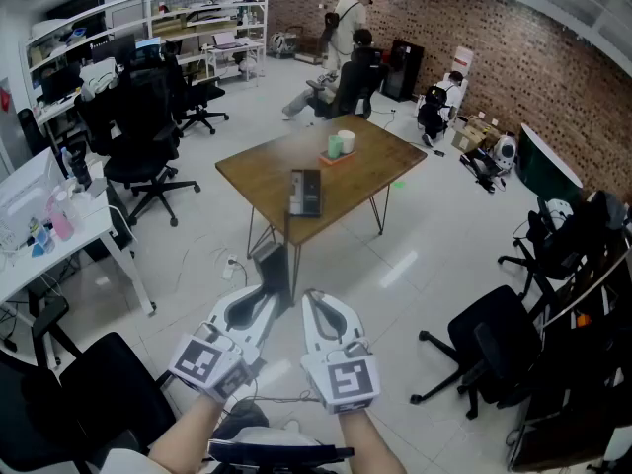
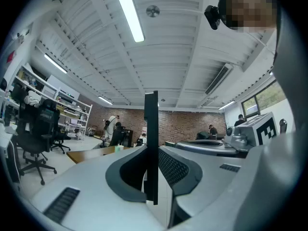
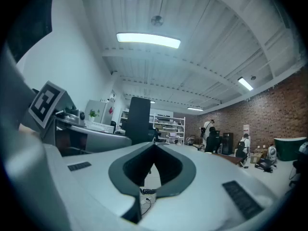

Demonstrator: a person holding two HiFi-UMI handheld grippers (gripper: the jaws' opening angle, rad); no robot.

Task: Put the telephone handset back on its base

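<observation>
The left tongs and right tongs are held low and close to the person, side by side above the white floor. The left tongs are closed on a thin dark slab, judged to be the telephone handset. It stands on edge between the pads, and most of its length projects past the tips. The right tongs are closed tip to tip with nothing between them. The dark oblong unit judged to be the base lies on the wooden desk, near its closest corner and well apart from the handset. Two cups stand farther back on the same desk.

Hazards:
- The grip appears to take only one end of the handset, so it may pivot or slip during the carry.
- The base sits near the desk edge, so a skewed or forceful placement may push it off.
- A cable on the floor beside the desk legs may cause a trip.
</observation>
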